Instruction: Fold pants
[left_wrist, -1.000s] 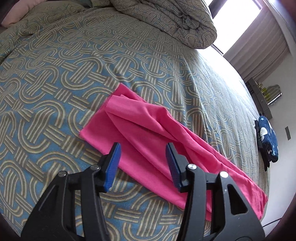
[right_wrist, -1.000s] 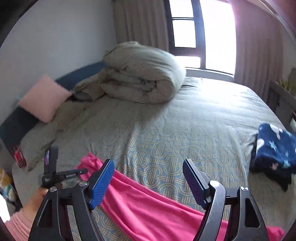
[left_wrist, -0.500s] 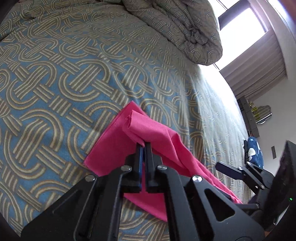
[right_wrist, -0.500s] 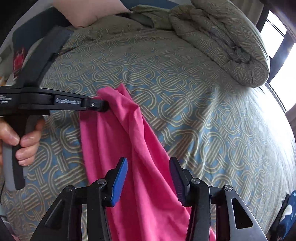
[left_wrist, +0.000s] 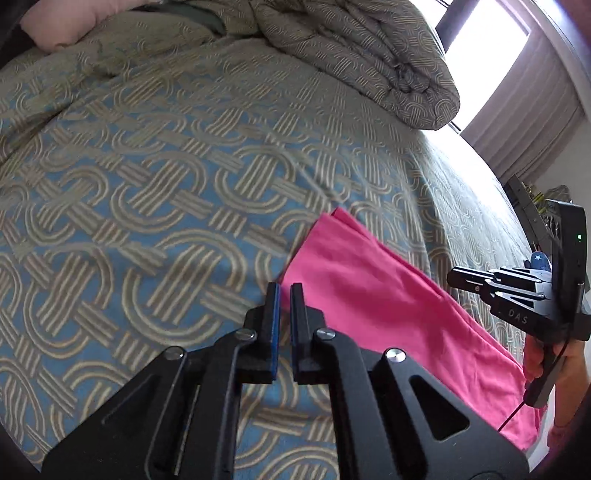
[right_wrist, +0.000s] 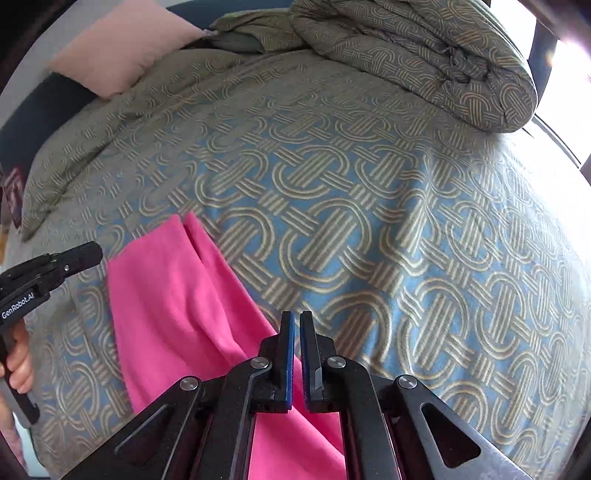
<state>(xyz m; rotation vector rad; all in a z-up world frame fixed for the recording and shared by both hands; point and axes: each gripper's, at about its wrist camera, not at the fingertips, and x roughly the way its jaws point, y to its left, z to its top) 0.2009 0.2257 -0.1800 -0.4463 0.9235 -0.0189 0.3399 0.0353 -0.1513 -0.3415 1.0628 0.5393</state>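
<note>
Jaws of the left gripper stand nearly together in the left wrist view, a thin slit between the blue pads, with nothing pinched in them; their tips sit just beside the near corner of the pink pants, over the patterned bedspread. Those pants lie as a long, flat band on the bed, running from mid-bed toward its right edge. At that right end the right gripper reaches in from the side, held by a hand; whether its jaws hold cloth cannot be told from here. A bunched duvet lies at the far edge of the bed, with a pale pink pillow at the far left corner

In the right wrist view the right gripper has its jaws drawn close too, a narrow gap showing, and no fabric visible between them; they stand at the right edge of the pants. That pink band stretches away to the left. Beside its far left corner, apart from the cloth, the left gripper points in, its jaws pressed together
</note>
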